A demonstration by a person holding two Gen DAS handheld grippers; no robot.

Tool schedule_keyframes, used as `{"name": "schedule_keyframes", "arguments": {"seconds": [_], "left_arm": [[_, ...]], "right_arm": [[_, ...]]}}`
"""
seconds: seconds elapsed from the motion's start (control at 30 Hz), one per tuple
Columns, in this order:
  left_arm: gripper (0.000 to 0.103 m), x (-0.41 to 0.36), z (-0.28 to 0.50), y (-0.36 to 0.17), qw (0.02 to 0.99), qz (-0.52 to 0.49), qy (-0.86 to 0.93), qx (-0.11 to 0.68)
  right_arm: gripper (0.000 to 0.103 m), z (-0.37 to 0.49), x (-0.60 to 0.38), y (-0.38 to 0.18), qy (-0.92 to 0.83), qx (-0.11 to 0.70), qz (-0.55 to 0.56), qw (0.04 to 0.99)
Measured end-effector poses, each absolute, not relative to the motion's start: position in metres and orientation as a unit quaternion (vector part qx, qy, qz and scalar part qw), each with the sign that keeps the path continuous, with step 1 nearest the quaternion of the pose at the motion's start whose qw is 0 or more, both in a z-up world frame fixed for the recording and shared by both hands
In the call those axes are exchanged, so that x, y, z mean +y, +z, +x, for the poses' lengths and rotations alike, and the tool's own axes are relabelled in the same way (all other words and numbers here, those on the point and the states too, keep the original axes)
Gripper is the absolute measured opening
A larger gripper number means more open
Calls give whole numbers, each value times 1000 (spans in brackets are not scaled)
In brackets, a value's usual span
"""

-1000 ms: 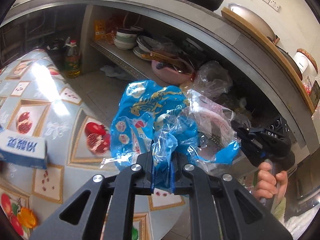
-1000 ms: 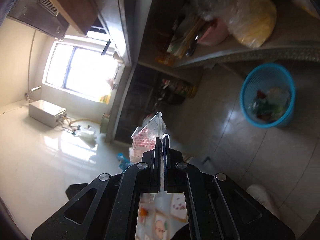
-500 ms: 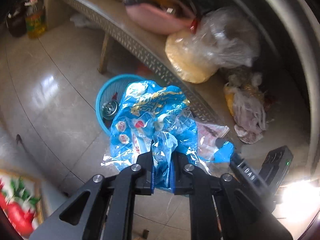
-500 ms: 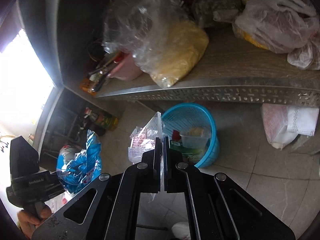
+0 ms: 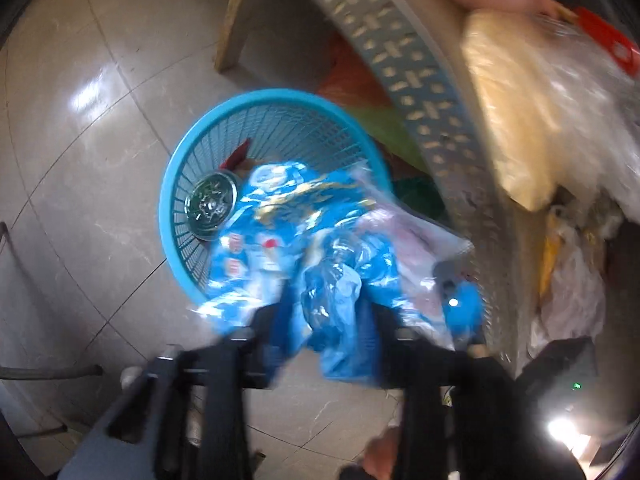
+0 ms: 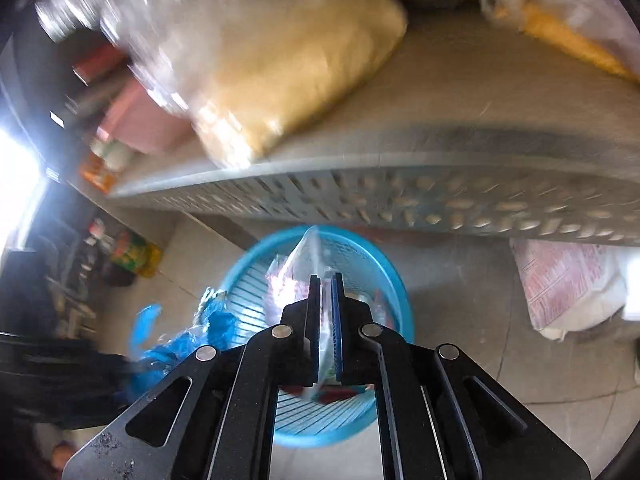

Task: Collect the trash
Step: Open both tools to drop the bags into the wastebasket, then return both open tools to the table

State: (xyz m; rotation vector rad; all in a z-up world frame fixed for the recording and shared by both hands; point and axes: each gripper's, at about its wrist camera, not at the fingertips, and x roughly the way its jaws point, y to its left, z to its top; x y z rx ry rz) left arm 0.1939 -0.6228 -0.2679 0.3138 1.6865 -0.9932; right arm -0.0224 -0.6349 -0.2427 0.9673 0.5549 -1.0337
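My left gripper (image 5: pixel 326 312) has its jaws parted wider than before, and a crumpled blue plastic wrapper (image 5: pixel 304 236) hangs between them over the blue mesh trash basket (image 5: pixel 180 184); the view is blurred. My right gripper (image 6: pixel 325 280) is shut on a thin clear plastic wrapper (image 6: pixel 308 252), held just above the same basket (image 6: pixel 396 300). The blue wrapper (image 6: pixel 180 344) and the left gripper show at the left of the right wrist view. The basket holds a round metal lid (image 5: pixel 210 204) and other trash.
A grey perforated shelf edge (image 6: pixel 400 196) runs just above the basket, carrying a yellow-filled bag (image 6: pixel 296 72) and a pink basin (image 6: pixel 140 120). A white and red sack (image 6: pixel 568 284) lies on the tiled floor to the right. Bottles (image 6: pixel 132 252) stand at the far left.
Both grippers have dropped down towards the basket, which now sits right under them. The left jaws have spread apart around the blue wrapper. The right gripper stays shut on the clear wrapper.
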Motion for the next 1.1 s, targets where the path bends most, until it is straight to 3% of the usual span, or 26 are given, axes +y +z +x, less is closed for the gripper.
{"name": "schedule_keyframes", "arguments": {"seconds": [0.07, 0.13, 0.2, 0.43, 0.67, 0.93, 1.1], "left_arm": [[60, -623, 196, -272, 549, 120, -412, 717], [64, -622, 197, -273, 545, 104, -411, 723], [65, -621, 198, -271, 539, 95, -414, 727], [67, -618, 198, -233, 555, 62, -433, 708], [70, -586, 192, -143, 571, 33, -492, 656], [79, -475, 177, -36, 636, 32, -534, 557], [86, -370, 163, 3, 692, 31, -531, 489]], "right_arm": [[14, -18, -639, -260, -466, 279, 440, 715], [21, -25, -637, -266, -471, 280, 442, 710], [37, -36, -634, -267, -478, 271, 443, 709], [38, -69, -629, -258, -483, 256, 444, 710], [38, -82, -607, -230, -470, 242, 431, 731], [39, -83, -557, -197, -405, 270, 408, 773], [54, -81, -522, -159, -366, 285, 369, 805]]}}
